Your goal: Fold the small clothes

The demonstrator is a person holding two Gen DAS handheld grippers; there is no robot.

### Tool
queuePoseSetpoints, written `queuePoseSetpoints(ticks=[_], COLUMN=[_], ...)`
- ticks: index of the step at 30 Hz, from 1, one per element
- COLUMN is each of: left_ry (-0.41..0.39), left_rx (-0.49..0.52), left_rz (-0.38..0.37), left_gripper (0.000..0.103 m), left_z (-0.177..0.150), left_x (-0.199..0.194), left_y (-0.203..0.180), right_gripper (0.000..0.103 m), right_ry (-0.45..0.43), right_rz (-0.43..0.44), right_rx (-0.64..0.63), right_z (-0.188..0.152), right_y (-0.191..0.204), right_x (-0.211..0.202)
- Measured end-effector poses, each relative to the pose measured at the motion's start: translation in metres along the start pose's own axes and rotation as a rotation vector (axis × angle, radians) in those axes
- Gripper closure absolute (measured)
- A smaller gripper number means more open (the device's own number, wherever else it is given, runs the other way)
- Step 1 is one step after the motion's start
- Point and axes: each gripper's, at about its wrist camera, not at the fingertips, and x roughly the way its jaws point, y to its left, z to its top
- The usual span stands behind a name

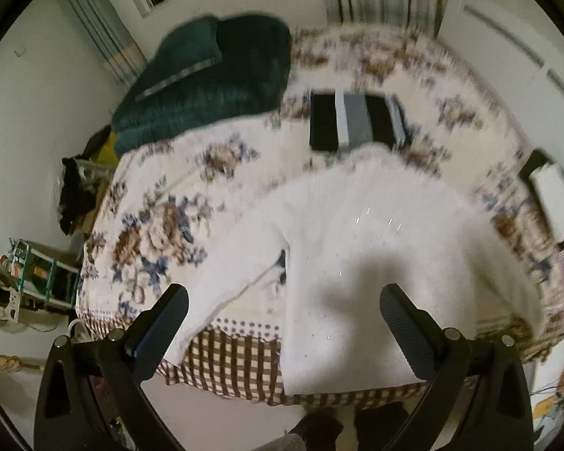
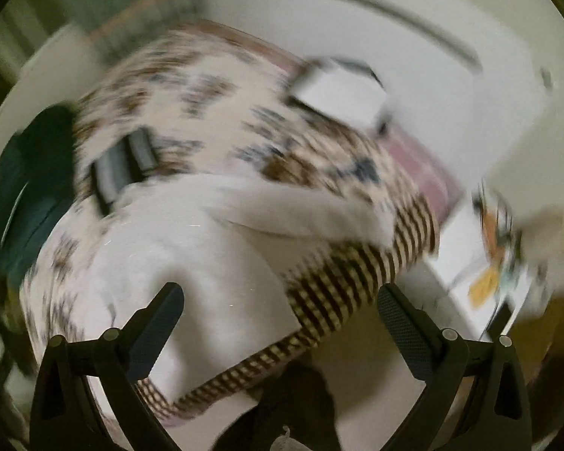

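Note:
A white fuzzy sweater (image 1: 357,233) lies spread flat on a floral bedspread (image 1: 161,218), its hem at the bed's near checked edge and one sleeve angled to the lower left. My left gripper (image 1: 284,300) hovers above the hem, open, nothing between its fingers. In the blurred right wrist view the same sweater (image 2: 176,255) lies below, a sleeve (image 2: 300,206) stretched to the right. My right gripper (image 2: 280,300) is open above the sweater's lower right corner and the bed edge, holding nothing.
Folded black and grey clothes (image 1: 357,120) lie beyond the sweater. A dark green blanket (image 1: 210,79) is piled at the back left. A white folded item (image 1: 552,191) sits at the right bed edge. Cluttered shelving (image 1: 37,274) stands left of the bed; walls lie beyond.

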Motion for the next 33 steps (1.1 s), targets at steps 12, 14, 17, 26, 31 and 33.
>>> queuePoseSetpoints(ticks=[12, 14, 17, 26, 31, 33], left_ry=[0.275, 0.308, 0.342, 0.326, 0.281, 0.268], left_rx=[-0.048, -0.068, -0.1, -0.192, -0.266, -0.299], left_rz=[0.126, 0.133, 0.146, 0.11, 0.104, 0.114], left_gripper=[0.0, 0.0, 0.0, 0.0, 0.0, 0.0], left_z=[-0.031, -0.035, -0.038, -0.034, -0.033, -0.035], left_x=[0.2, 0.231, 0.264, 0.308, 0.306, 0.303], left_y=[-0.071, -0.078, -0.084, -0.077, -0.046, -0.026], right_gripper=[0.021, 0.022, 0.031, 0.091, 0.091, 0.091], right_ry=[0.177, 0.154, 0.129, -0.098, -0.195, -0.202], right_rz=[0.144, 0.183, 0.181, 0.027, 0.035, 0.071], right_rx=[0.722, 0.839, 0.935, 0.803, 0.453, 0.27], right_z=[0.028, 0.028, 0.029, 0.055, 0.099, 0.113], right_y=[-0.211, -0.229, -0.244, -0.207, -0.097, -0.026], right_x=[0.305, 0.342, 0.381, 0.363, 0.314, 0.298])
